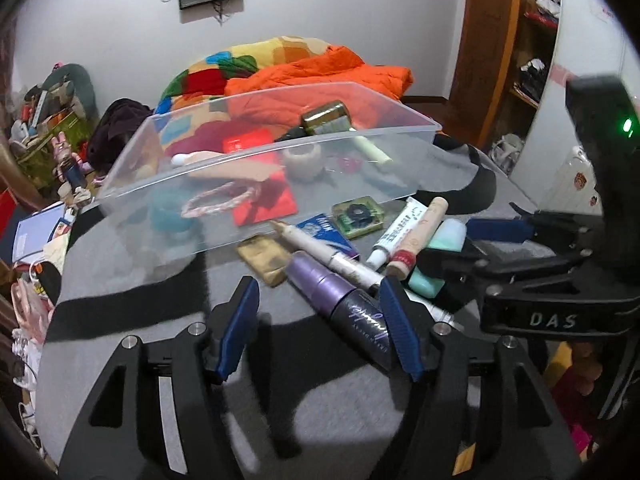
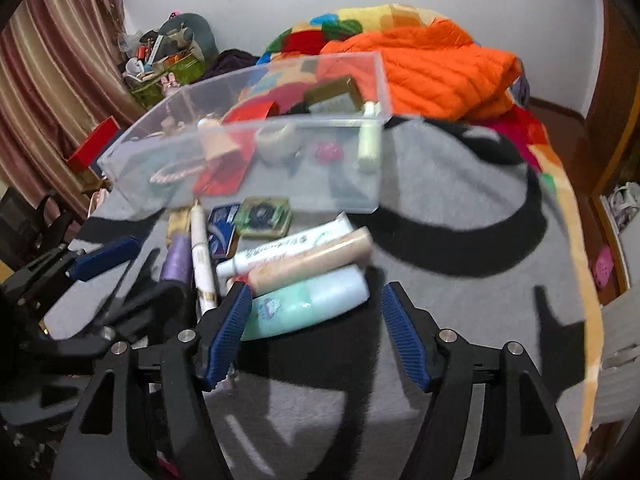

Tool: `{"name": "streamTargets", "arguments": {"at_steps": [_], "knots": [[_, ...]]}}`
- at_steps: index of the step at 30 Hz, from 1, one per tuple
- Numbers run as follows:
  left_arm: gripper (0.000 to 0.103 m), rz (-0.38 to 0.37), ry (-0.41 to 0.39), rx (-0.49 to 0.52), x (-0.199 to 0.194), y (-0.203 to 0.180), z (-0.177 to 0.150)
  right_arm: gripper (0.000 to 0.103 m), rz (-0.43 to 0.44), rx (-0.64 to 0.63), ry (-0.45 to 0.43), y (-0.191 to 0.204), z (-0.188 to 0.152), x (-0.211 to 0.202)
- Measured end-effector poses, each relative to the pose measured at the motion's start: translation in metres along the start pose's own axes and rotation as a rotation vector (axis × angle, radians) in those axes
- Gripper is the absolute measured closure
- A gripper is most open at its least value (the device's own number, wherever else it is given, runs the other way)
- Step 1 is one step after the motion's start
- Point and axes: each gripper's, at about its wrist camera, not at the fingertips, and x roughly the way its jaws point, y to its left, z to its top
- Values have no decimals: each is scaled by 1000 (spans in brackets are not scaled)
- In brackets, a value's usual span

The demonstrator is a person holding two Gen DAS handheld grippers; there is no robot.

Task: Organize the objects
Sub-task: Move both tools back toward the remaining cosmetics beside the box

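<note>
Two grippers, both spread wide, nothing pinched.

Left wrist view: we see our left gripper (image 1: 318, 320) low over the grey blanket (image 1: 160, 280), w/ the purple tube (image 1: 340, 304) lying diagonally between the pads, its dark cap end just beside the right pad (image 1: 396, 328). A white pen (image 1: 332, 258) crosses behind the tube; gold packet (image 1: 264, 258) sits just left of it. Further back: blue card (image 1: 326, 232), green case (image 1: 358, 215), white tube (image 1: 394, 232), beige tube (image 1: 420, 236), mint bottle (image 1: 440, 256), all packed touching or nearly so. Clear bin (image 1: 192, 168) stands behind them, near wall just beyond the card & case; inside we make out a red card (image 1: 264, 196), a bracelet (image 1: 218, 200), a tape roll (image 1: 302, 156) etc. Open blanket lies left of the gold packet & in front of the pads. Right gripper (image 1: 476, 240) comes in from the right edge, fingers by the mint bottle.

Right wrist view: right gripper (image 2: 316, 320) apart, left pad (image 2: 232, 320) touching or just beside the mint bottle (image 2: 308, 300); right pad (image 2: 400, 328) stands clear of it. Beige tube (image 2: 312, 260) & white tube (image 2: 288, 244) lie just behind. Bin (image 2: 340, 196) corner sits beyond. Wide free blanket (image 2: 460, 220) to the right, up to its edge. Left gripper (image 2: 108, 256) enters at left, near the purple tube (image 2: 176, 258).
</note>
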Motion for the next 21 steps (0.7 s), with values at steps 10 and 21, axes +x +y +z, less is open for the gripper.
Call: {"name": "streamTargets", "arguments": {"at_steps": [10, 21], "knots": [[41, -44, 38, -111, -16, 40, -13, 39, 19, 18, -14, -4, -10, -3], [41, -93, 50, -143, 0, 12, 2, 54, -32, 20, -23, 2, -6, 1]]}}
